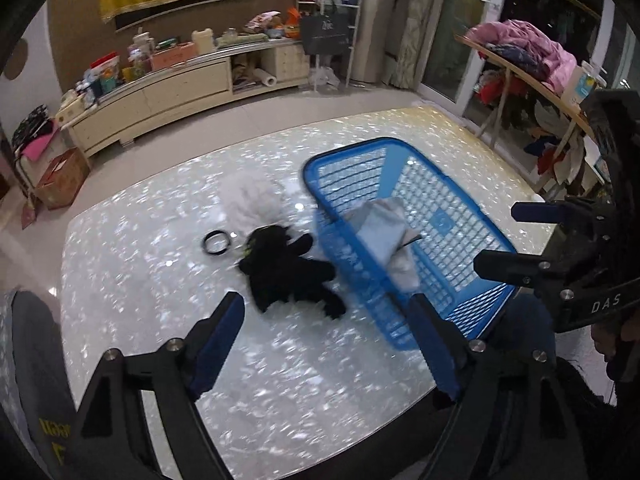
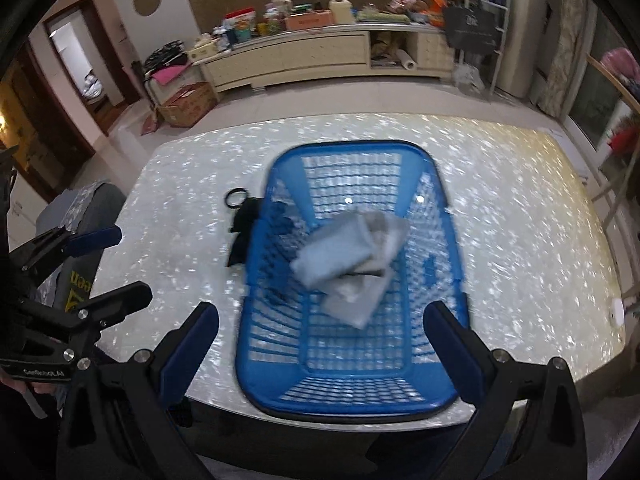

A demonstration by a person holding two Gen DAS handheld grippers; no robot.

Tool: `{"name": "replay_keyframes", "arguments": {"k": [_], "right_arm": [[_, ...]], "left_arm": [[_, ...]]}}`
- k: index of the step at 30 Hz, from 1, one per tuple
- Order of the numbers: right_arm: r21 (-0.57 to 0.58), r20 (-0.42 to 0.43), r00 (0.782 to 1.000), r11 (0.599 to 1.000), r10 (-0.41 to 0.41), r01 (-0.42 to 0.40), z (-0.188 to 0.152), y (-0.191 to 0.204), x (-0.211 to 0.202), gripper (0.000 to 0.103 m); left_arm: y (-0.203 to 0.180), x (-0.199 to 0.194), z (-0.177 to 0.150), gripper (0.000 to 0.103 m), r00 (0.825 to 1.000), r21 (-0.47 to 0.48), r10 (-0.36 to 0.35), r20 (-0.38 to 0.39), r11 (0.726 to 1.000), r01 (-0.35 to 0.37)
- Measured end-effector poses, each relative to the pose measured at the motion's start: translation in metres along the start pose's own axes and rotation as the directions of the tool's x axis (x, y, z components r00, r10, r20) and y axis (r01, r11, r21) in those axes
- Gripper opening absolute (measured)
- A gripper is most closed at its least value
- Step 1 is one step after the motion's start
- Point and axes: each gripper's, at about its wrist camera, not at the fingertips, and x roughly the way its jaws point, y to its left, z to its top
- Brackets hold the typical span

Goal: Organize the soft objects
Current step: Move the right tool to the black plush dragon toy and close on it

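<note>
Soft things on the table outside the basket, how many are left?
2: a black plush toy lying against the blue basket, and a white fluffy item just behind it. The basket wall may hide more.

A glossy white speckled stone table (image 1: 280, 360) bears a small black ring (image 1: 217, 242). Behind stands a long cream cabinet (image 2: 304, 58), its top cluttered.

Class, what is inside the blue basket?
Inside the blue basket lies a pile of grey cloths. Whatever is beneath the pile is covered; elsewhere the mesh floor shows bare.
</note>
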Motion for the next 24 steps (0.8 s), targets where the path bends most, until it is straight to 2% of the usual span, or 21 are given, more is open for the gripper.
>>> {"name": "replay_keyframes", "arguments": {"k": [6,9,15,24], "right_arm": [[-0.075,0.026,0.998,0.996,0.052,-0.05,0.005,0.041,0.01,0.102],[-0.117,0.024,0.996,0.989,0.09,-0.086,0.009,0.063,0.02,0.102],[-0.199,-0.01,0.989,0.969,0.151,-0.15,0.016,0.098,0.046,0.102],[-0.268,-0.101,0.976,0.94,0.192,-0.212,0.027,0.132,0.094,0.102]], "left_arm": [[0.034,-0.018,-0.025,0.088,0.999,-0.042,0.036,0.034,0.999,-0.035],[0.049,-0.023,-0.036,0.103,0.998,-0.062,0.051,0.041,0.997,-0.048],[0.086,-0.027,-0.057,0.103,0.995,-0.132,0.086,0.042,0.988,-0.08],[0.136,-0.011,-0.082,0.103,0.993,-0.235,0.114,-0.016,0.965,-0.115]]}}
